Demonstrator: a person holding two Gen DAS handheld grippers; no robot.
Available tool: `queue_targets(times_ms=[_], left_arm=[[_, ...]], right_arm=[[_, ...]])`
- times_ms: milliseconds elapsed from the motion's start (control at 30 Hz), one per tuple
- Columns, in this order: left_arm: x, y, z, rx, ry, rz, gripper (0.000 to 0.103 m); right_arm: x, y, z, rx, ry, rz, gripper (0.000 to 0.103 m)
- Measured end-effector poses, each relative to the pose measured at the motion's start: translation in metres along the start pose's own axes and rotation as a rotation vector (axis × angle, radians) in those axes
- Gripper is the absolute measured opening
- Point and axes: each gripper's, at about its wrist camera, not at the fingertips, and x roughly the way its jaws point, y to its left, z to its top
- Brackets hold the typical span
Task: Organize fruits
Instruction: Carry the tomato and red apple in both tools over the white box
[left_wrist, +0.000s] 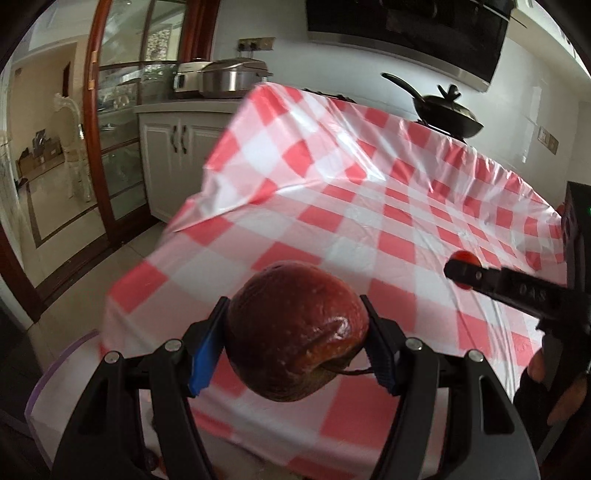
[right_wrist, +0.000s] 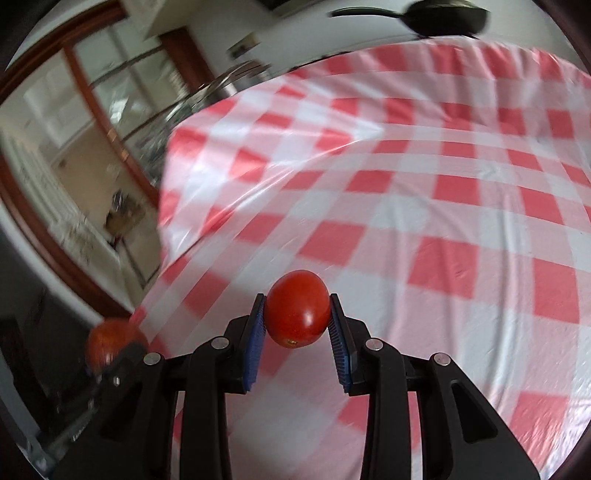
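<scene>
Fruits are in transit: the left gripper (left_wrist: 295, 332) clamps a dark red pear (left_wrist: 295, 332), the right gripper (right_wrist: 297, 317) a small tomato (right_wrist: 297, 308), both above the checked surface (left_wrist: 369, 206). Next, I judge, comes finding their container, which is not visible.

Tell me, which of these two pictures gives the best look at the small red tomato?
The right wrist view. There the small red tomato sits sharp and near the middle, pinched between the right gripper's blue pads. In the left wrist view the tomato is only a small red sliver at the right, mostly hidden behind that gripper's black finger.
</scene>
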Motion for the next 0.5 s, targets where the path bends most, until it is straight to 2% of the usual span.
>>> queue_targets(times_ms=[300, 500], left_arm=[[-0.036, 0.058, -0.022, -0.057, -0.036, 0.084, 0.068], [-0.053, 0.107, -0.055, -0.117, -0.008, 0.17, 0.068]], right_arm=[[-0.002, 0.086, -0.041, -0.248, 0.071, 0.082, 0.033], [0.007, 0.143, -0.076, -0.429, 0.135, 0.16, 0.033]])
